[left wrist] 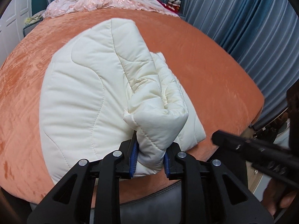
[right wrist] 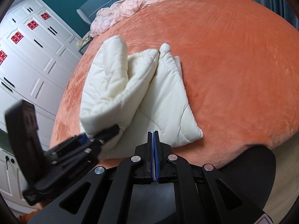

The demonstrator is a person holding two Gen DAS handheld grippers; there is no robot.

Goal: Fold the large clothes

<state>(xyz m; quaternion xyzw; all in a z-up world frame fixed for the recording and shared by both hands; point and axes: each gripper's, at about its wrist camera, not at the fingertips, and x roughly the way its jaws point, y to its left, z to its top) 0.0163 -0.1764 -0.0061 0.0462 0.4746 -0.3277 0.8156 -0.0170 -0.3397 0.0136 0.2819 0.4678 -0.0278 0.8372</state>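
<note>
A cream quilted garment point(left wrist: 80, 93) lies folded in a thick bundle on the orange bed cover point(left wrist: 205, 74), near the bed's front edge. My left gripper point(left wrist: 151, 147) is shut on a raised fold of it, and the padded cloth fills the gap between the blue pads point(left wrist: 133, 155). In the right wrist view the same bundle point(right wrist: 164, 102) lies ahead, with the left gripper point(right wrist: 97, 138) blurred at its near left corner, lifting the upper layer. My right gripper point(right wrist: 153, 133) is shut, pads together and holding nothing, just short of the bundle's near edge. It shows as a dark blur point(left wrist: 214, 137) in the left wrist view.
Pink lace bedding point(left wrist: 104, 3) is heaped at the head of the bed, against a teal headboard. Blue curtains point(left wrist: 243, 28) hang along the right side. White wardrobe doors point(right wrist: 28, 56) stand to the left. The orange cover point(right wrist: 233, 65) is bare to the right of the garment.
</note>
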